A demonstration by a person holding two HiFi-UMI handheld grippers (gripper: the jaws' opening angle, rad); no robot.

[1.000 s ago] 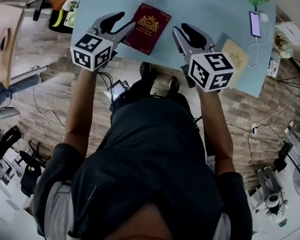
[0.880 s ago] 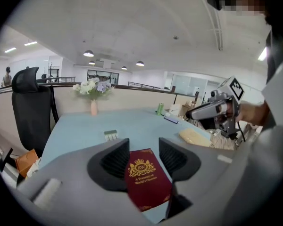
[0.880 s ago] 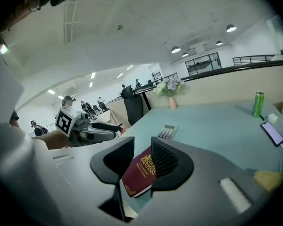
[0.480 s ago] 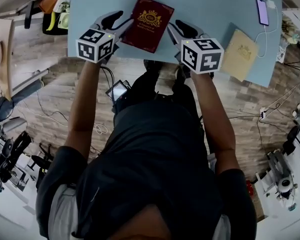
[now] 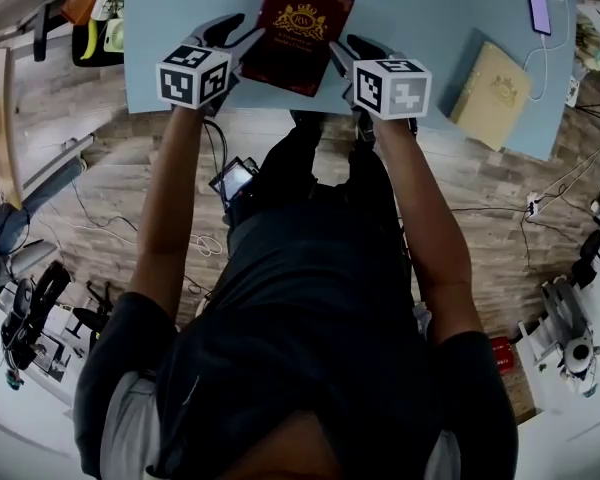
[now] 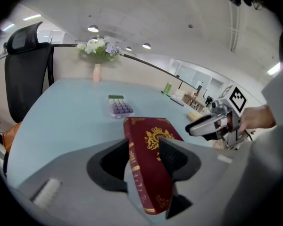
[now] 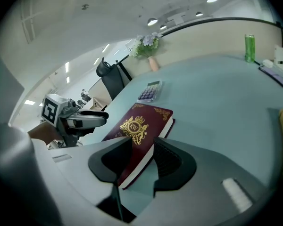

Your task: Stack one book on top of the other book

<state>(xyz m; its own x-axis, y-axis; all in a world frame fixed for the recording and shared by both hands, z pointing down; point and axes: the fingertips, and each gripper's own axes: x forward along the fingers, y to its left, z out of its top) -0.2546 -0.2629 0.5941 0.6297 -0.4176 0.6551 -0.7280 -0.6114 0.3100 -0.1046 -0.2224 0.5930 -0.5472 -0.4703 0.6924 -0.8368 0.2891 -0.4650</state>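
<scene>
The stack is not yet made: this looks like the pick-up stage, with the carry and the set-down both left to do. At the left, the left gripper [image 6: 145, 147] has its jaws drawn in to about the thickness of a book, and the spine edge of the red book [image 5: 302, 30] stands between them, 1 jaw against the spine side and the other lying over the gold-crested cover, so it reads as clamped on that edge. The red book itself sits near the front edge of the pale blue table [image 5: 175, 8], roughly midway between the 2 grippers; whether it has left the surface cannot be told from any view. On the book's other side, the right gripper [image 7: 142, 147] is pinched on the page edge in the same way, 1 jaw over the cover and the other down by the white page block (a thin strip of table shows beside the near corner, so this grip looks the less sure of the 2). Further right, well apart from all this, the tan book [image 5: 493, 80] lies flat near the table's right front corner, with nothing on it and no gripper near it. So 0 of the 2 books are stacked. In my judgement what remains is to raise the red book with both grippers, carry it rightward across the open table, line it up over the tan book and release it there.
</scene>
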